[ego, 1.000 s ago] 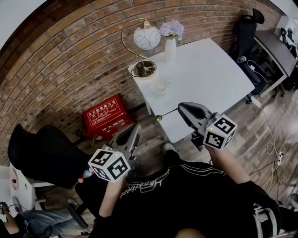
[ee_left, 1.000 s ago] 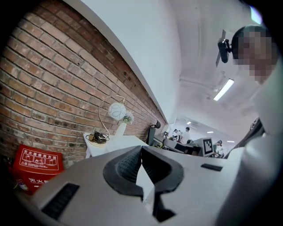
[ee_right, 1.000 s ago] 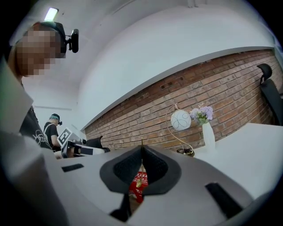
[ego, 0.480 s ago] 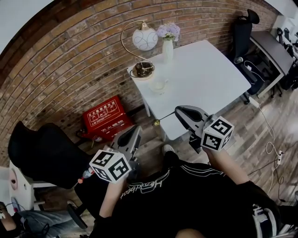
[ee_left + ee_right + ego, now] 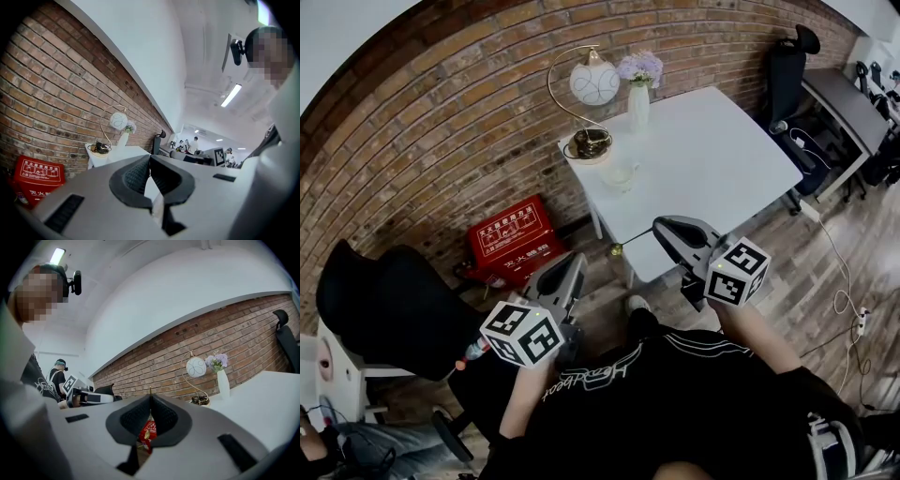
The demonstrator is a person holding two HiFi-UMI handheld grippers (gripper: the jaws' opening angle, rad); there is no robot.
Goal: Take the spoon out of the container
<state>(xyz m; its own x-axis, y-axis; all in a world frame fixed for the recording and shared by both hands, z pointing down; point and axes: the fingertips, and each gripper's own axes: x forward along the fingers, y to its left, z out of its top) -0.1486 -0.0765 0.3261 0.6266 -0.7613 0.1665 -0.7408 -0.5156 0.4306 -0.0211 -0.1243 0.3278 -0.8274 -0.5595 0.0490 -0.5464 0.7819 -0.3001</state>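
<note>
Spoon [image 5: 633, 241], pinched in the right gripper [image 5: 659, 229], now sits slightly farther from the white cup [image 5: 619, 174]; left gripper [image 5: 574, 261] closed, empty

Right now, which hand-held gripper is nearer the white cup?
Right. The right hand-held gripper is at the table's near edge, short of the white cup; the left hand-held gripper is off the table.

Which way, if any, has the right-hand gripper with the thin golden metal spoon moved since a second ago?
Yes. The right gripper, shut on the thin golden spoon, has drawn slightly back from the white cup, toward the person.
</note>
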